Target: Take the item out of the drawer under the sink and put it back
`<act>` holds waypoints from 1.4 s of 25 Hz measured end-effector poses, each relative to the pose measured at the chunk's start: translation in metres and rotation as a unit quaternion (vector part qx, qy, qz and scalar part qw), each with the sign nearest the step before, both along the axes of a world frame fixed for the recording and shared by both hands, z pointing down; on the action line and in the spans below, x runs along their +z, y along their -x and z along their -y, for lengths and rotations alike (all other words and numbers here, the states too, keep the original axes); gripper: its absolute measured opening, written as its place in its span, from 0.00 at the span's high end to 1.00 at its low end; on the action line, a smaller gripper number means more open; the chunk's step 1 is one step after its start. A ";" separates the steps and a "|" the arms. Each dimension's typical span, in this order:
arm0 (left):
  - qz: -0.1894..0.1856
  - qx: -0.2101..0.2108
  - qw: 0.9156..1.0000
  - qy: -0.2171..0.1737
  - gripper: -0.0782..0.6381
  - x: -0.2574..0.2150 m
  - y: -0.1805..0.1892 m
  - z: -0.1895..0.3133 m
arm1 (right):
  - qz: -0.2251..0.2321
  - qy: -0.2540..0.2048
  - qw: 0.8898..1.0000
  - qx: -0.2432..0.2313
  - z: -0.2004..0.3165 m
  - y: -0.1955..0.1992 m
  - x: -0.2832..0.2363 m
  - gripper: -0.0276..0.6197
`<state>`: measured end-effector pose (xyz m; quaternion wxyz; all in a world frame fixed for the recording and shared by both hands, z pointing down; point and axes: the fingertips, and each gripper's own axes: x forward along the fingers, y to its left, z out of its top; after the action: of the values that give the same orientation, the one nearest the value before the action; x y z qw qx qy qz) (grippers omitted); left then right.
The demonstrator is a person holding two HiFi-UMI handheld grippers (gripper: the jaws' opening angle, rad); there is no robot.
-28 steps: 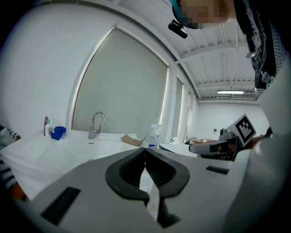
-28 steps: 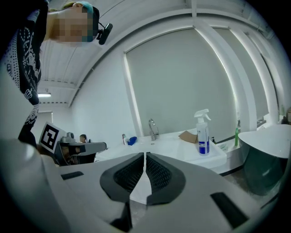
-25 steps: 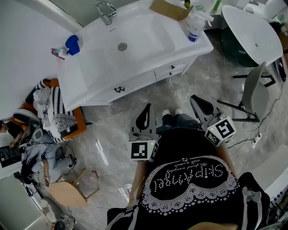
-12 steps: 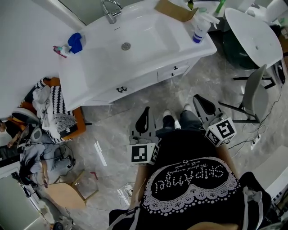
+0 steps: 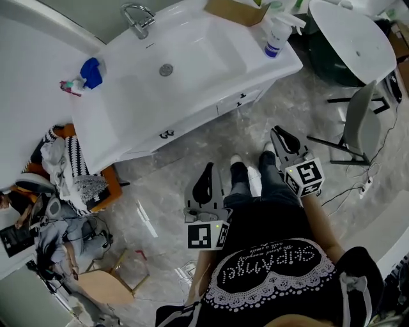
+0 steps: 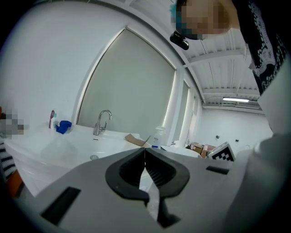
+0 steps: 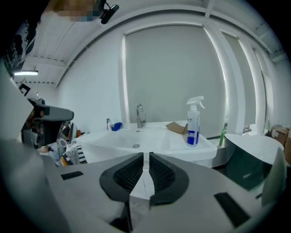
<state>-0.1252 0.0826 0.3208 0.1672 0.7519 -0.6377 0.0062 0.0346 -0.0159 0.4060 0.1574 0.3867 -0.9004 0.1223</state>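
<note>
Drawer [image 5: 246, 102] under the sink [image 5: 192, 60], closed and rigid, probably pulls best by its small dark handle [image 5: 241, 96]; left tongs [image 5: 206, 171] and right tongs [image 5: 281, 137] are clenched, empty.

We see the white sink counter [image 5: 112, 124] carrying a faucet [image 5: 136, 19] at its back edge, a blue object [image 5: 91, 71] near its left edge, a spray bottle [image 5: 275, 37] by its right edge and cardboard [image 5: 233, 9] at its back right corner.

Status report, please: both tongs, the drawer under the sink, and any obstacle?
Left tongs shut, empty. Right tongs shut, empty. Drawers closed, untouched, item not seen. Chair off to the right, no obstacle in front.
</note>
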 end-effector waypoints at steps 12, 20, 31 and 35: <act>-0.022 0.047 0.997 0.055 0.88 0.041 -0.033 -0.011 | -0.008 0.052 0.998 0.031 0.050 0.005 0.120 0.78; -0.047 0.046 0.991 0.117 0.88 0.071 -0.042 -0.022 | 0.003 0.057 0.997 0.043 0.109 0.025 0.199 0.76; -0.058 0.044 0.990 0.122 0.88 0.106 -0.042 0.010 | -0.016 0.074 0.995 0.069 0.163 0.047 0.308 0.73; -0.067 0.050 0.987 0.139 0.88 0.117 -0.048 0.011 | -0.030 0.097 0.992 0.070 0.175 0.051 0.337 0.73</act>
<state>-0.0776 0.0719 0.4379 0.3119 0.7512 -0.5794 0.0528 -0.0169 -0.1912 0.7427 0.2117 0.4352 -0.8500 0.2081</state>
